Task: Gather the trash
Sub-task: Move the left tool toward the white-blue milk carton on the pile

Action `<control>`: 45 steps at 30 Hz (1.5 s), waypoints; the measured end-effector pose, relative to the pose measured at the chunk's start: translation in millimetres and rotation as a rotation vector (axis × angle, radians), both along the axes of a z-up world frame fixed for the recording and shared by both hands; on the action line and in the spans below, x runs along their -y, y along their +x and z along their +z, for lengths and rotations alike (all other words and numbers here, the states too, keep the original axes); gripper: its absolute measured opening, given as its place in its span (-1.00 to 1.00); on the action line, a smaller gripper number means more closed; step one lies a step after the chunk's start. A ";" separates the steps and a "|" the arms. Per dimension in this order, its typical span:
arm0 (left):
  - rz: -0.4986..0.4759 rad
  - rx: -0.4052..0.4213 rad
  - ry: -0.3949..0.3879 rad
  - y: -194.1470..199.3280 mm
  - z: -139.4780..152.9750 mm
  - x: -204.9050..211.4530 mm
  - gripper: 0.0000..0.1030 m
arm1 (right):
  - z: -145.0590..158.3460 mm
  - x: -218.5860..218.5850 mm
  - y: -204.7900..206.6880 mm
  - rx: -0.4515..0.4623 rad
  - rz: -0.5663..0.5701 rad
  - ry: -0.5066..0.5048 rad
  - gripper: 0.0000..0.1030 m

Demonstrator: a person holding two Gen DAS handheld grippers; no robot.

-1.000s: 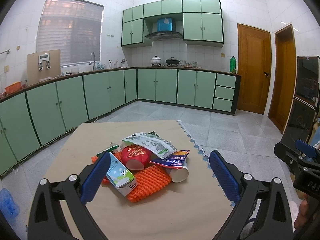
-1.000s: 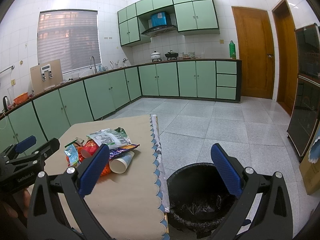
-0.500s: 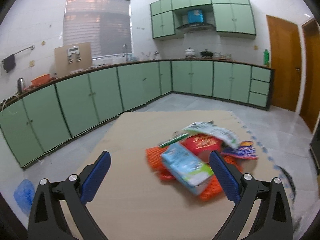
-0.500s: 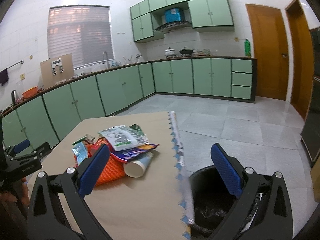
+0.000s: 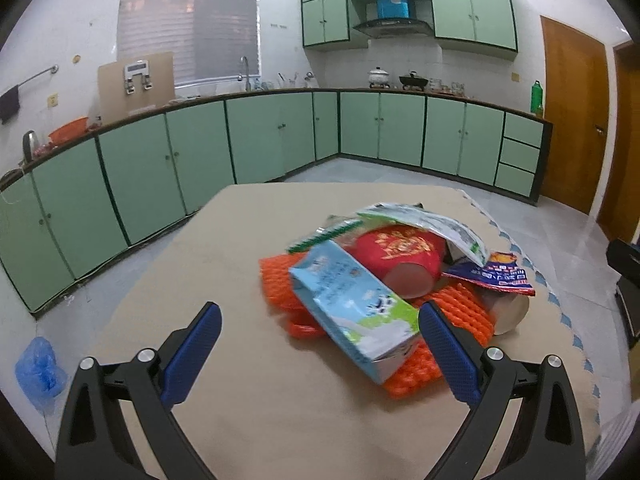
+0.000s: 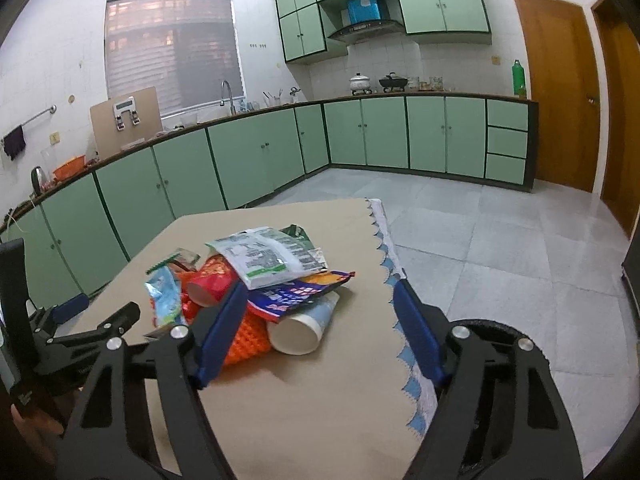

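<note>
We see a pile of trash (image 5: 392, 276) on the table (image 5: 224, 280). In it are a blue milk box (image 5: 352, 312), a red cup (image 5: 400, 258), orange net (image 5: 452, 312), a white bag (image 5: 424, 224), a blue wrapper (image 5: 492, 274) and a paper cup (image 6: 304, 326). Our left gripper (image 5: 320, 356) is wide open and holds nothing. The milk box lies between its fingers, near the right one. Our right gripper (image 6: 320, 332) is wide open too and holds nothing. The paper cup lies between its fingers. The black bin (image 6: 500, 330) sits on the floor by the table edge, behind the right finger.
</note>
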State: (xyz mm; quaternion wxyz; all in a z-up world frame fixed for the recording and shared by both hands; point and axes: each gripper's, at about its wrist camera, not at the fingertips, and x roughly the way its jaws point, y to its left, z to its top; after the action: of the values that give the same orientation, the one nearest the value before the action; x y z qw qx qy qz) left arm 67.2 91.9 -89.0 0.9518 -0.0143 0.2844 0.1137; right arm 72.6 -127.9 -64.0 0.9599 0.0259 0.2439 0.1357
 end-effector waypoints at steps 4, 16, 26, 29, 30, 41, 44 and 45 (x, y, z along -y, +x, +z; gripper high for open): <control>-0.005 -0.021 -0.019 11.8 -9.8 6.0 0.88 | -13.2 -2.9 17.9 -0.013 -0.009 -0.039 0.17; 0.012 -0.074 -0.062 38.8 -25.0 14.2 0.88 | -32.8 -11.7 49.9 -0.054 0.012 -0.044 0.16; 0.030 -0.079 -0.093 47.6 -28.2 9.0 0.85 | -34.9 -12.0 59.0 -0.069 0.017 -0.048 0.17; 0.021 -0.078 -0.103 44.2 -28.2 1.0 0.53 | -34.8 -13.8 59.1 -0.073 0.023 -0.047 0.17; 0.016 -0.077 -0.117 42.0 -27.7 -3.0 0.37 | -35.3 -15.3 58.7 -0.074 0.026 -0.047 0.17; 0.012 -0.090 -0.163 10.9 -27.4 -36.5 -0.38 | -34.3 -49.3 45.5 -0.063 0.106 -0.055 0.20; 0.029 -0.104 -0.166 7.3 -28.4 -39.3 -0.23 | -35.3 -59.7 40.8 -0.061 0.134 -0.063 0.21; 0.039 -0.106 -0.162 7.4 -28.4 -40.1 0.08 | -34.8 -62.1 39.9 -0.060 0.140 -0.066 0.21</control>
State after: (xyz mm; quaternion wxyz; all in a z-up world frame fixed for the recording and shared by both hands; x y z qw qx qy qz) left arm 74.7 132.0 -117.4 0.9288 -0.0909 0.3422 0.1097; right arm 112.5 -65.9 -98.8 0.9406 -0.0187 0.2783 0.1937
